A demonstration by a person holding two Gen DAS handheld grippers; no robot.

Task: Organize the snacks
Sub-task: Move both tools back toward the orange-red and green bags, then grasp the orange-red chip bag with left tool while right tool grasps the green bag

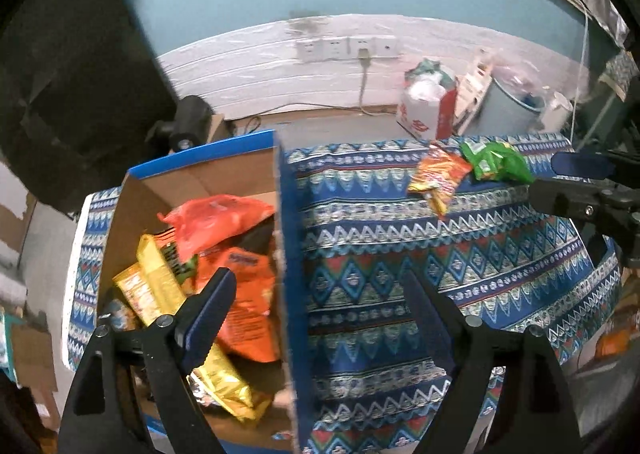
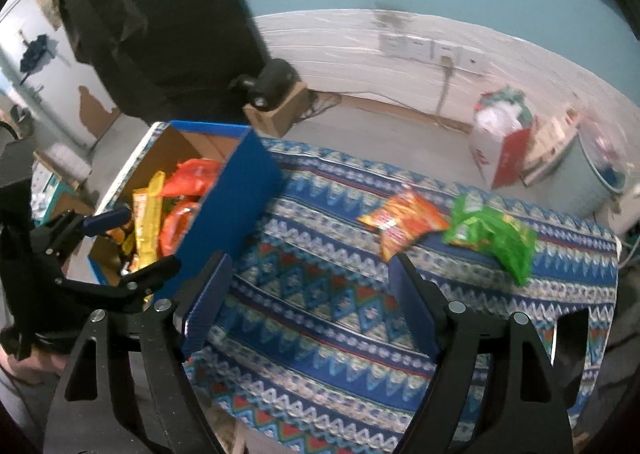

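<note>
A: Where do the snacks stand?

B: Most sit in the cardboard box with the blue outside, at the left end of the worktop, which wears a blue patterned cloth. Inside it I see an orange bag, a red-orange bag above it, and yellow packets leaning along the left side.

A: Anything outside the box?

B: Two. An orange snack packet and a green snack packet lie on the cloth near the far right corner of the worktop, just beside each other; the right wrist view suggests their edges touch, though blur makes that uncertain.

A: And the left gripper?

B: Its fingers are spread wide with nothing between them. It hovers over the box's right wall, one finger above the bags, the other above the cloth. In the right wrist view it shows at the box's near left corner.

A: The right gripper?

B: Also spread wide and empty, above the middle of the cloth, its right fingertip near the orange packet. The left wrist view catches it at the right edge of the worktop, beside the green packet.

A: Beyond the worktop?

B: A white and red carton on the floor by the wall, below a row of wall sockets.
</note>
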